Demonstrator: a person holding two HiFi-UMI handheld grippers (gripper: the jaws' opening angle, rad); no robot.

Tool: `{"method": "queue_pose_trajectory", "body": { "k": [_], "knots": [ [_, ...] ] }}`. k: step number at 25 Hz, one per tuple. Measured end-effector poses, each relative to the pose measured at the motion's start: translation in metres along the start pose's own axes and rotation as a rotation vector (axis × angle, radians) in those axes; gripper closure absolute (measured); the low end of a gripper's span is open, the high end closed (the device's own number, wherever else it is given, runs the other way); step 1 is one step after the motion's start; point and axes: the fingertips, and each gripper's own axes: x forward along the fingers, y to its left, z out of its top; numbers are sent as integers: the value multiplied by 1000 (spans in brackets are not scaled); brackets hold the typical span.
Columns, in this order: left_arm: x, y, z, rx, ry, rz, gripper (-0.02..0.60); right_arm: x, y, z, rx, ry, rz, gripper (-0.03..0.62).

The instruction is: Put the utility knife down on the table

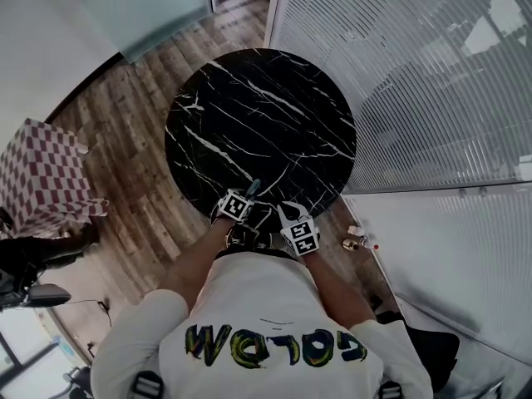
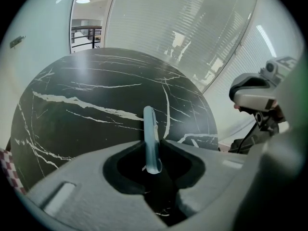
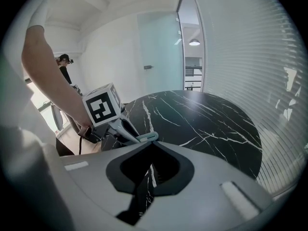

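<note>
The utility knife (image 2: 150,134) is a slim light-blue bar standing edge-on between the jaws of my left gripper (image 2: 155,143), which is shut on it. Its far end reaches out over the round black marble table (image 2: 96,95). From the head view the knife (image 1: 253,187) pokes past the left gripper (image 1: 250,198) at the table's (image 1: 266,106) near edge. My right gripper (image 1: 281,209) hovers just to the right of it. In the right gripper view its jaw tips meet with nothing between them (image 3: 148,146), and the left gripper's marker cube (image 3: 102,107) and the knife's end (image 3: 148,137) lie just beyond.
A red-and-white chequered cloth (image 1: 41,177) is on the left over the wooden floor. Small objects (image 1: 357,241) lie on the floor by the slatted glass wall (image 1: 432,81) on the right. Another person (image 3: 62,69) stands far back near a glass door (image 3: 159,52).
</note>
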Motion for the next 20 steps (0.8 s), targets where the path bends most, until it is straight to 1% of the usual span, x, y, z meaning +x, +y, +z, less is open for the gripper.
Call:
{"method": "queue_pose_trajectory", "body": {
  "k": [3, 5, 9, 13, 18, 20],
  "knots": [
    [-3, 4, -4, 5, 8, 20, 479, -4, 2, -3, -3, 1, -8, 592],
    [-1, 5, -5, 7, 0, 16, 477, -6, 1, -5, 1, -1, -16, 592],
    [-3, 5, -5, -16, -3, 16, 474, -10, 3, -4, 7, -6, -23, 592],
    [-6, 3, -5, -12, -15, 16, 466, -15, 5, -4, 11, -15, -28, 592],
    [-6, 9, -11, -21, -27, 34, 448, -17, 6, -4, 17, -23, -38, 592],
    [-9, 13, -16, -30, -19, 55, 445, -17, 8, -2, 15, -26, -37, 592]
  ]
}}
